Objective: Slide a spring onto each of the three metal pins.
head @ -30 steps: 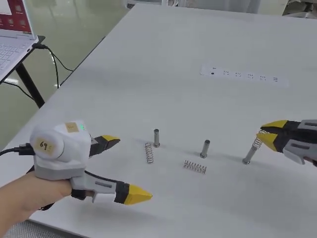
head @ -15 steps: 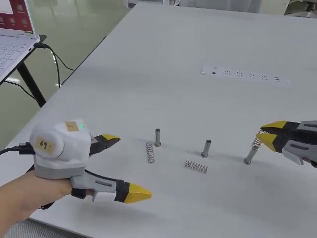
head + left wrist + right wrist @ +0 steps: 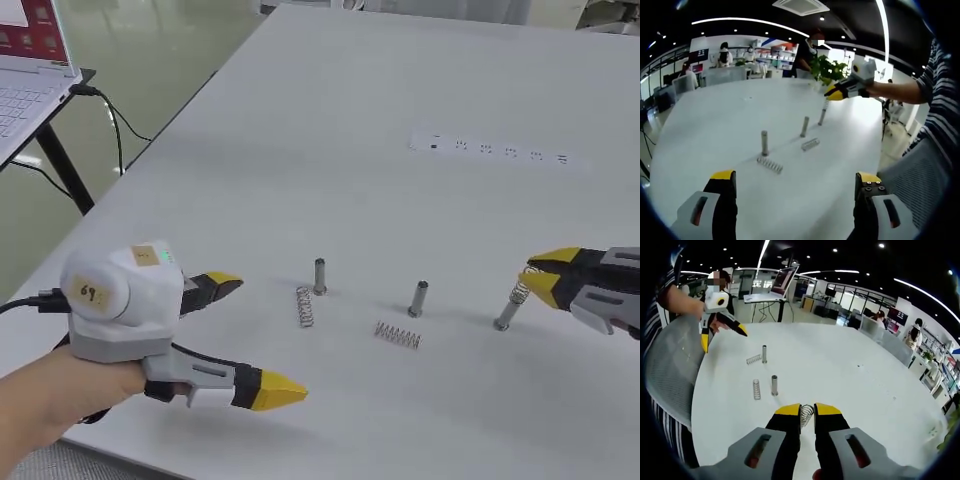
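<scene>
Three metal pins stand on the white table: the left pin (image 3: 320, 275), the middle pin (image 3: 418, 298) and the right pin (image 3: 503, 318). My right gripper (image 3: 538, 272) is shut on a spring (image 3: 518, 293) that sits over the top of the right pin; between its yellow tips the spring (image 3: 806, 415) shows. One loose spring (image 3: 305, 306) lies beside the left pin, another loose spring (image 3: 397, 335) in front of the middle pin. My left gripper (image 3: 255, 337) hovers open, holding nothing, at the near left, short of the pins (image 3: 764, 142).
A white power strip (image 3: 495, 152) lies farther back on the table. A laptop (image 3: 25, 60) stands on a side stand at the far left, with cables hanging. The table's left edge (image 3: 150, 150) runs diagonally. People stand in the background of the left gripper view.
</scene>
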